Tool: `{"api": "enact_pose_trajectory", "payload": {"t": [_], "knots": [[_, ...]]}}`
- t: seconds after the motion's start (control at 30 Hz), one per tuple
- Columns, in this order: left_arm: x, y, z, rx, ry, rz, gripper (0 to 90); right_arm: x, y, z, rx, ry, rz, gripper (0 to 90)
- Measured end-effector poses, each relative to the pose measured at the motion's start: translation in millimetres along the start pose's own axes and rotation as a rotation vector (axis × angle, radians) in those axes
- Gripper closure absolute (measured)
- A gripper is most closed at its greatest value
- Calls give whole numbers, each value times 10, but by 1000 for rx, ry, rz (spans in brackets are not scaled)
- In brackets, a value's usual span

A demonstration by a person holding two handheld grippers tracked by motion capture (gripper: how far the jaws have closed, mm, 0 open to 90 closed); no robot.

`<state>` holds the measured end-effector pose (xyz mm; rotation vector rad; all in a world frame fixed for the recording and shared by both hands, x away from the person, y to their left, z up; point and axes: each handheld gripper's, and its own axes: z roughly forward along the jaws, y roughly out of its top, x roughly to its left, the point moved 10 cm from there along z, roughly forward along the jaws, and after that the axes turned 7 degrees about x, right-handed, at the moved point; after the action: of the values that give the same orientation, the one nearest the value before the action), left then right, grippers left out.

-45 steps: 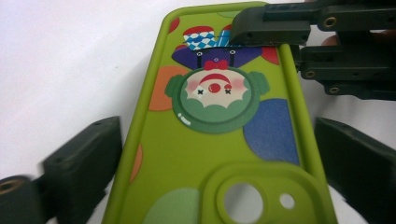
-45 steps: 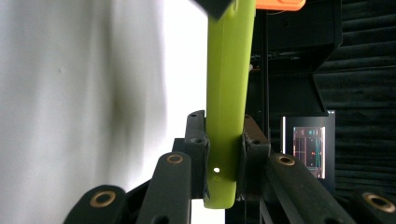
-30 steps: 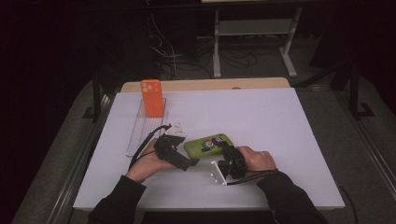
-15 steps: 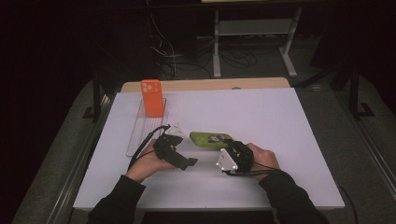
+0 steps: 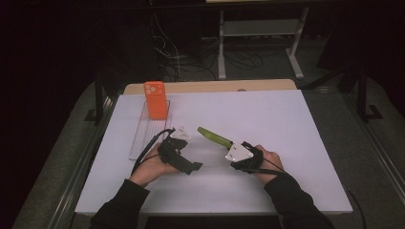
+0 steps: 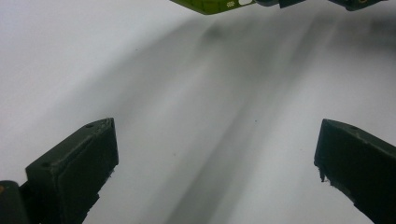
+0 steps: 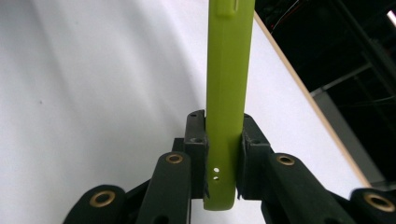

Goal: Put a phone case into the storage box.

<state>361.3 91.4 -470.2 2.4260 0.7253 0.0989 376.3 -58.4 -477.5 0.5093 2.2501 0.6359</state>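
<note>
Left tool (image 5: 184, 151) agape, right tool (image 5: 232, 149) clamped.

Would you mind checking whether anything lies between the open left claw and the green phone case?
Nothing visible does. The left claw is open over bare white table, and the green phone case, held by the right claw, lies straight ahead of it.

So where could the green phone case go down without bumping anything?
The widest bare patch of the white table top lies to the right of the lime-green phone case and behind the right hand-held gripper. The front strip near the sleeves is free too. It is crowded at the left, by the clear plastic rack holding the orange phone case.
</note>
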Motion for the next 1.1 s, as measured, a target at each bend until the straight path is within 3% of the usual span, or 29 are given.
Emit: {"api": "enact_pose_trajectory", "payload": {"t": [0.1,0.13,0.23,0.27,0.77,0.93,0.97,1.03,1.1], "knots": [[-5,-4,4,1,4,-8,0,5,9,3,-8,45,67,757],[10,-27,-8,24,6,16,0,2,4,4,-6,58,80,757],[-4,4,7,-6,5,-18,0,-3,4,5,-9,94,145,757],[17,-22,-10,22,10,9,0,-3,3,5,-10,110,165,757],[22,-17,-8,17,11,-4,0,-72,1,-4,-34,276,444,757],[39,-8,-17,9,11,-10,0,-80,4,-4,-42,331,548,757],[27,12,-11,-10,8,-32,0,-88,4,-1,-44,337,568,757],[43,10,-26,-3,9,-18,0,-94,-11,7,-40,360,606,757],[38,38,-26,-26,4,-38,0,-95,-23,19,-35,378,659,758]]}}
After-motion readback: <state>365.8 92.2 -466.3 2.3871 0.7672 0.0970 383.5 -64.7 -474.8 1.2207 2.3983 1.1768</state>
